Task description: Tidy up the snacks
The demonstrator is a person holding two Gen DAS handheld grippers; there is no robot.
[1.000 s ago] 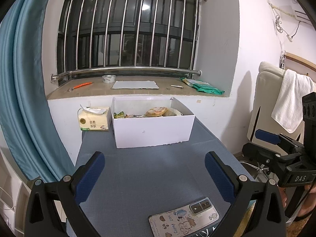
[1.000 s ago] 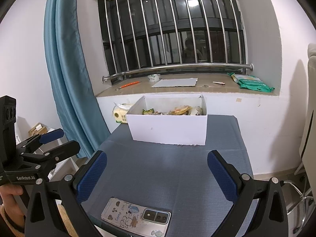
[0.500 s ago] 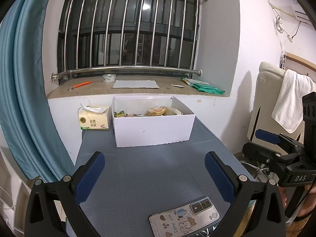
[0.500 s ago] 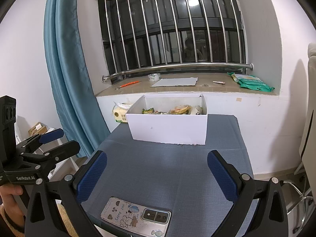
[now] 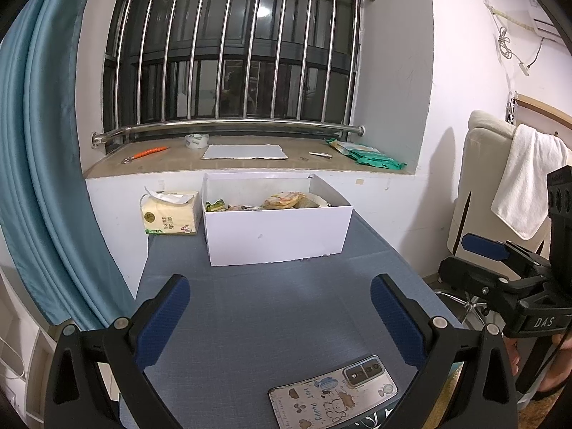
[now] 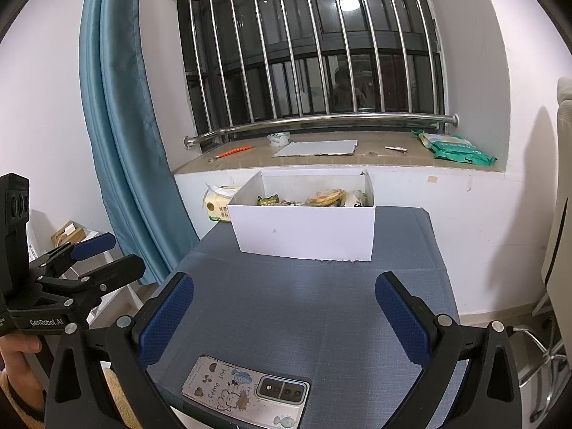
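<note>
Snacks lie inside a white open-topped box that stands at the far end of the desk, its back wall close against the white wall under the window sill. In the right wrist view the same snacks show just above the front rim of the box: a green wrapper at the left, a round flat orange-toned pack in the middle, pale wrappers at the right. A yellow tissue pack sits just beside the box on its left, near the desk's far left corner.

Between the box and the near edge the blue-grey desk top is bare and wide, broken only by a phone in a cartoon case lying flat near the near edge, seen also from the right. The desk's left edge runs alongside a blue curtain; its right edge drops off toward a chair with a white towel hung over its back.

Left tongs hang over the near part of the desk with the jaws spread wide and nothing between them. Right tongs stand likewise, wide apart and gripping nothing, above the phone's end of the desk. Each pair shows at the edge of the other's view, off the side of the desk, held by a hand.

On the sill behind lie a tape roll, a grey sheet and green packets.
</note>
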